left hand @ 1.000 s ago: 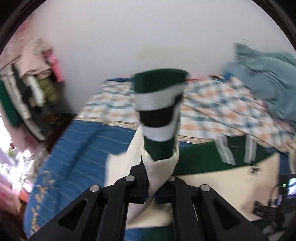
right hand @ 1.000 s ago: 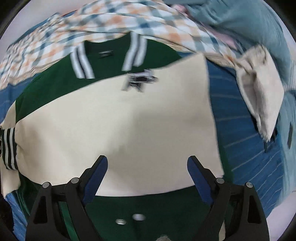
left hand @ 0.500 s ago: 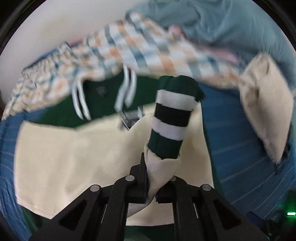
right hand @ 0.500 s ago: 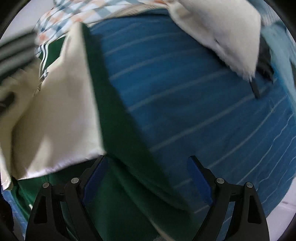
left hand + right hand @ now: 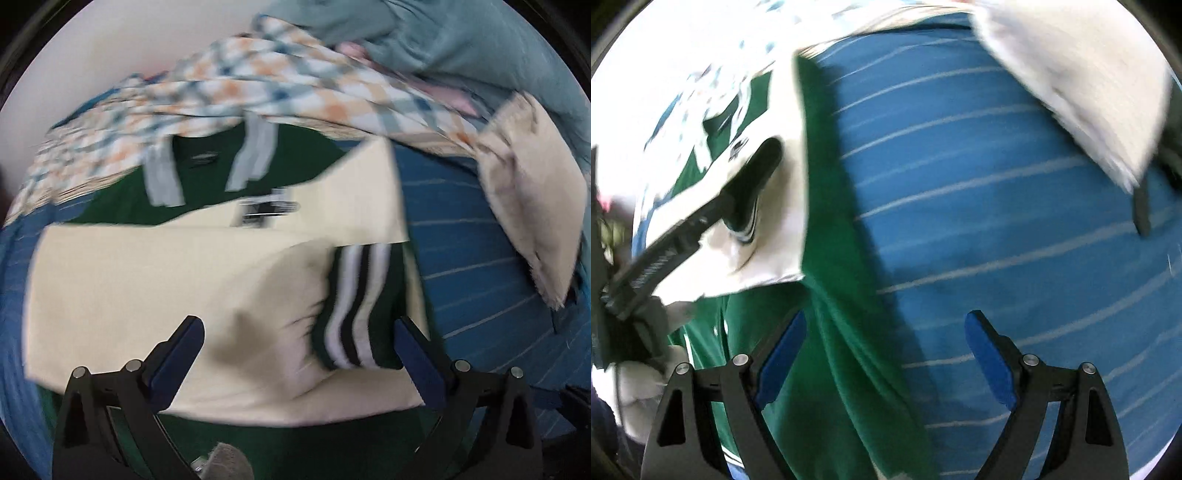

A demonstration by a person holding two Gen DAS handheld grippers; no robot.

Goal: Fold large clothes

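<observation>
Two sleeves lie folded across the jacket [image 5: 155, 280] chest, cream on green, garment flat on the blue striped bedsheet [image 5: 472, 280], collar pointing away toward the checked blanket [image 5: 236, 77] at the far side. Left gripper [image 5: 295, 350] hovers over the folded sleeve [image 5: 258, 295], jaws spread wide and holding nothing, striped cuff [image 5: 351, 306] lying between the fingers, nearer the right one. Cuff's long axis runs roughly toward and away from that gripper, its open end toward the tongs. Further right, the jacket's green right edge [image 5: 827, 229] runs front to back as a long straight fold line, sheet bare beyond it. Right gripper [image 5: 886, 354] also spread and empty, straddling that edge: left finger over green fabric, right finger over blue sheet. From the right wrist view the left tool is seen low over the cream sleeve, well to the left. Cream cushion [image 5: 532, 206] sits far right on the sheet, apart from the jacket. Judgement: sleeves look done, next fold likely brings hem up to collar or side edge inward; right gripper is nearer the side edge and lined up along it, so it seems best placed to pinch there. Motion blur heavy, fine detail unclear
</observation>
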